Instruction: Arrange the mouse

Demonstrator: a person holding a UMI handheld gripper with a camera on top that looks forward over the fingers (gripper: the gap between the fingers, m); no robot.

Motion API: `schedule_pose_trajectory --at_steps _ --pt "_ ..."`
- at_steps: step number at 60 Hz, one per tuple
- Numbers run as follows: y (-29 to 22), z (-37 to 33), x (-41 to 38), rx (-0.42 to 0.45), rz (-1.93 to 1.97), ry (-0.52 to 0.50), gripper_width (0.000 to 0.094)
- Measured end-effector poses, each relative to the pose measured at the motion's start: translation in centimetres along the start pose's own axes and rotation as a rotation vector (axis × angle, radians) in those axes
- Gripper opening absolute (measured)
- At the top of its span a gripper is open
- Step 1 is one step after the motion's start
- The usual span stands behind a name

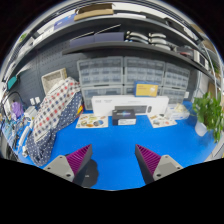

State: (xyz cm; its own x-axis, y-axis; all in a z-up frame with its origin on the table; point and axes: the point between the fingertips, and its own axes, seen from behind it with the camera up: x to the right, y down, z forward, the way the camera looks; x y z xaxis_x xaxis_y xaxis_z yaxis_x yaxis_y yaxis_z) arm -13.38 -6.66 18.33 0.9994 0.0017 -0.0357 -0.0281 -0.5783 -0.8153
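Note:
My gripper (113,160) is open, with its two magenta pads wide apart over a blue table top (115,140). A dark rounded mouse (88,175) lies on the blue surface low down, right beside the inner side of the left finger (78,156). Its lower part is hidden. The right finger (150,158) is well away from it. Nothing is gripped between the fingers.
Beyond the fingers, at the table's far edge, stand a small black item (123,118), two flat trays (90,121) (160,120) and a white box (118,102). A plaid cloth (55,115) hangs at the left. A green plant (208,112) stands at the right.

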Motion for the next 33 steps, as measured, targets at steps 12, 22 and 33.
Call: schedule_pose_trajectory --at_steps 12,22,33 --pt "-1.4 -3.6 8.9 0.045 -0.012 -0.003 0.0852" --pt "-0.5 -5.5 15.1 0.044 -0.015 -0.003 0.0849" --pt "1.5 -6.5 19.5 0.024 -0.010 0.002 0.0851"
